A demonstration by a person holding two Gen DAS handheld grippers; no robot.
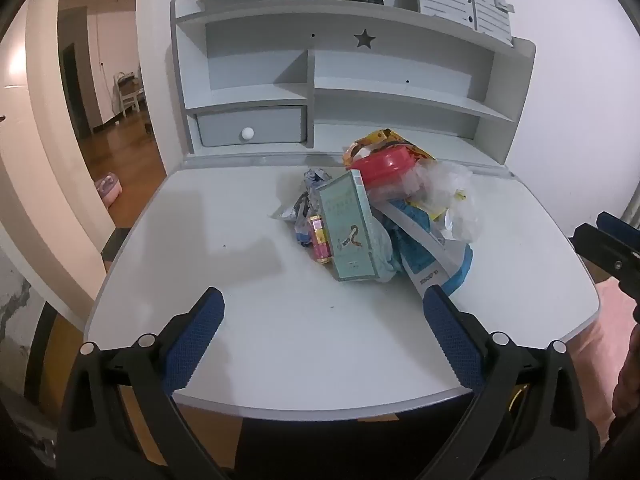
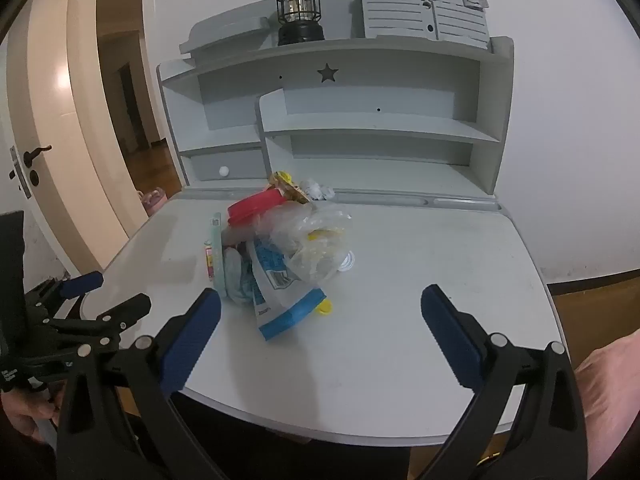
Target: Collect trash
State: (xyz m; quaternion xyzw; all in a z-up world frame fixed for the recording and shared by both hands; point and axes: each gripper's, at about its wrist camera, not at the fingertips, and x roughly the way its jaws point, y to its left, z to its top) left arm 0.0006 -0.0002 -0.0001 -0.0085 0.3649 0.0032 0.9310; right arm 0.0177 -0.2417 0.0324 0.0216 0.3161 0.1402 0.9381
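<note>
A: Both tools sit wide open at the near edge, the left tool (image 1: 322,312) and the right tool (image 2: 320,308), with bare desk (image 1: 248,320) between them and the trash pile (image 1: 376,220).

B: What blocks the way?

A: The pile crowds the middle; a yellow cap (image 2: 324,307) lies just beside it. Behind, the shelf unit (image 2: 376,128) walls off the back. The right side looks free, though edges blur.

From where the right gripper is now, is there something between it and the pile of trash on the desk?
Nothing visible. The right gripper is open above the desk's near edge, and only bare desk surface lies between it and the trash pile. The blue-and-white pouch is the nearest piece.
</note>
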